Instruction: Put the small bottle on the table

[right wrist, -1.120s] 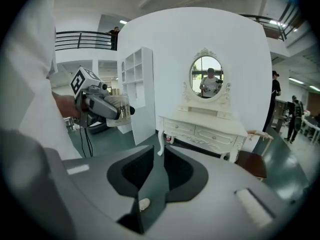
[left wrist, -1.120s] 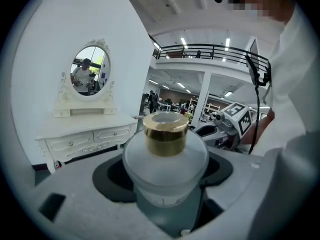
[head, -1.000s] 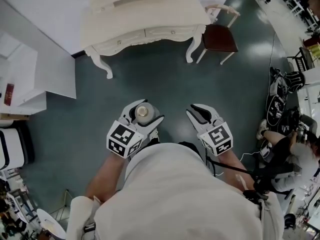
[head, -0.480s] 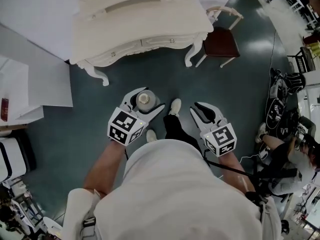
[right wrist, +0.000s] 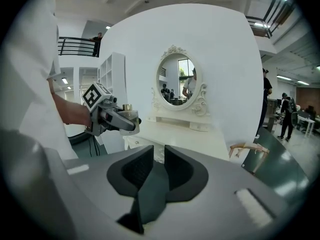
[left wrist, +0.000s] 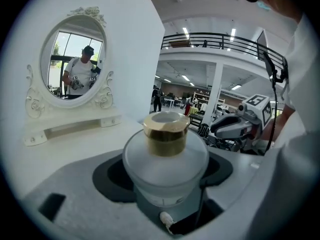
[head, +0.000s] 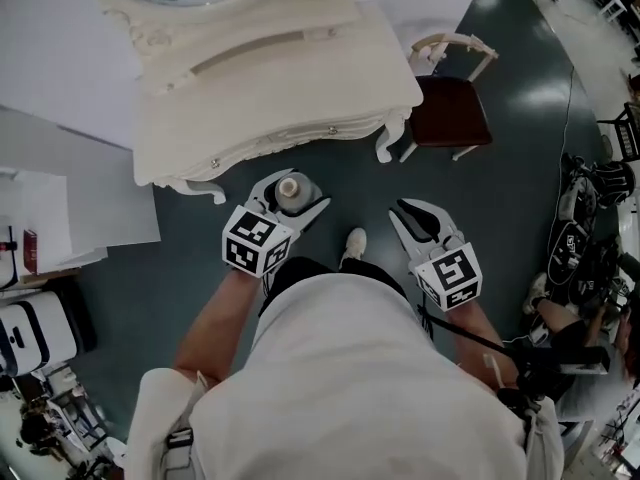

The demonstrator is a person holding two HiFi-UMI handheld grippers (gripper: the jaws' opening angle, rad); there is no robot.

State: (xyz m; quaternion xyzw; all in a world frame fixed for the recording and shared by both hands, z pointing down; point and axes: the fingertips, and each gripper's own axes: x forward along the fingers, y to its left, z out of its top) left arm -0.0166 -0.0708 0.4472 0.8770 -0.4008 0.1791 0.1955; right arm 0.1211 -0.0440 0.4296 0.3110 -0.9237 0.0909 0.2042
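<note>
the small bottle (left wrist: 166, 156) is not yet on the desk (head: 300, 98). the left claw (head: 292, 196) grips it around its round belly, over the dark floor just in front of the desk's front edge. what is left, i think: lift it over that edge, put it down, let go. the bottle is squat, of frosted glass, with a short shiny gold cap. the desk is cream and smooth, with carved curved legs. the right claw (right wrist: 155, 161) carries nothing, its jaws nearly touching.
</note>
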